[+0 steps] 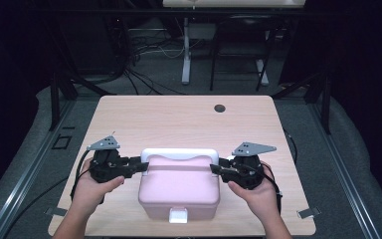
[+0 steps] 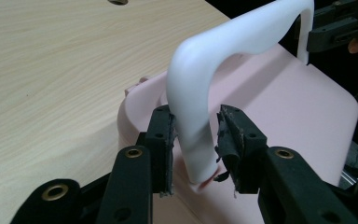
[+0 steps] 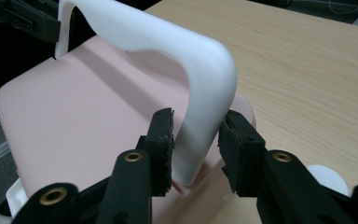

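Both forearms reach in from the near edge, each hand wrapped around a black two-jaw gripper. The left gripper (image 1: 138, 165) points inward to the right, its jaws parted with a gap on each side of what stands between them. The right gripper (image 1: 218, 168) mirrors it, pointing left, jaws likewise apart.

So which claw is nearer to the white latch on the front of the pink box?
Neither clearly: the left claw and right claw straddle opposite ends of the white handle, about equally far from the latch.

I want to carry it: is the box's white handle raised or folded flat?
Raised: the handle arches clear above the pink lid.
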The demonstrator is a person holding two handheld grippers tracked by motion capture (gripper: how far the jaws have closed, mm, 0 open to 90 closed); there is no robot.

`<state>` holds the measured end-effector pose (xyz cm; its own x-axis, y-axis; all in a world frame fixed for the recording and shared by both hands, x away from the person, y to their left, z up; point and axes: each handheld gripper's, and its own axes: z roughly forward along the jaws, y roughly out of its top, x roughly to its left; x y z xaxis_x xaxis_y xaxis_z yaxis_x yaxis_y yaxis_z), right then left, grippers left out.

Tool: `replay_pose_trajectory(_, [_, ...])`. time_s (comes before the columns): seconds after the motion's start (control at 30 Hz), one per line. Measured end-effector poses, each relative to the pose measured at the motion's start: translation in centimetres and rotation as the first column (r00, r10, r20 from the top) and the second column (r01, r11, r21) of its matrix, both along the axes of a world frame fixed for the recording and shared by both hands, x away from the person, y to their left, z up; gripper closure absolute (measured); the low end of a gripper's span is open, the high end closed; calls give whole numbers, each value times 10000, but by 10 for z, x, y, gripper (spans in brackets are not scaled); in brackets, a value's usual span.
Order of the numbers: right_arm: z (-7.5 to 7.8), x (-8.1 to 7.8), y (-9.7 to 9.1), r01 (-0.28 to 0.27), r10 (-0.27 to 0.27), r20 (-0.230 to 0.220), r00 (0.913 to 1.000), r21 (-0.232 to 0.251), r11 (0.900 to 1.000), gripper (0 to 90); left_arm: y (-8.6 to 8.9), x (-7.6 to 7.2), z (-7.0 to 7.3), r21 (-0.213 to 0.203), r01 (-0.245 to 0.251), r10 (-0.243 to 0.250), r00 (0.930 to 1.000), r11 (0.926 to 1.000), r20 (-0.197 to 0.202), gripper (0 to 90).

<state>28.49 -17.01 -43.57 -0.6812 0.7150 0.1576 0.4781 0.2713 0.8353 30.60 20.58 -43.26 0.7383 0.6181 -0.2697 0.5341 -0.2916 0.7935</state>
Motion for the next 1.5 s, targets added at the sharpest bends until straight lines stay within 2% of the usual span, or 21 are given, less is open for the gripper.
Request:
replay_pose_trajectory(0.23, [6, -10, -2, -156, 155, 217, 9996, 74, 9999, 690, 0, -10, 4, 115, 178, -180, 9996, 9998, 213, 673])
replay_pose_trajectory(0.37, [5, -13, -2, -268, 267, 283, 9992, 45, 9996, 691, 0, -14, -1, 252, 242, -248, 9994, 9994, 259, 674])
replay_pose_trajectory(0.47, [0, -14, -2, -312, 314, 167, 9994, -153, 9994, 695, 0, -14, -6, 422, 308, -317, 9993, 9986, 197, 675])
replay_pose_trajectory(0.53, [-2, -14, -2, -317, 319, 113, 9994, -181, 9993, 697, -1, -13, -9, 387, 311, -314, 9995, 9988, 75, 675])
replay_pose_trajectory(0.73, [-8, -11, -1, -347, 350, 45, 9994, -455, 9984, 713, -2, -12, -12, 524, 303, -315, 9993, 9982, 222, 689])
replay_pose_trajectory(0.87, [-9, -11, -1, -338, 339, 9, 9994, -335, 9989, 727, -1, -13, -12, 482, 243, -254, 9994, 9985, 231, 731])
replay_pose_trajectory(1.13, [-9, -12, -1, -336, 337, 49, 9994, -294, 9990, 737, -2, -15, -11, 623, 175, -196, 9993, 9979, 328, 738])
replay_pose_trajectory(1.33, [-7, -11, -2, -301, 303, 109, 9995, -205, 9993, 739, -2, -14, -9, 558, 124, -144, 9992, 9984, 360, 739])
replay_pose_trajectory(1.5, [-3, -11, -3, -195, 194, 357, 9992, 6, 9998, 739, 0, -13, -3, 175, 58, -66, 9990, 9998, 449, 740])
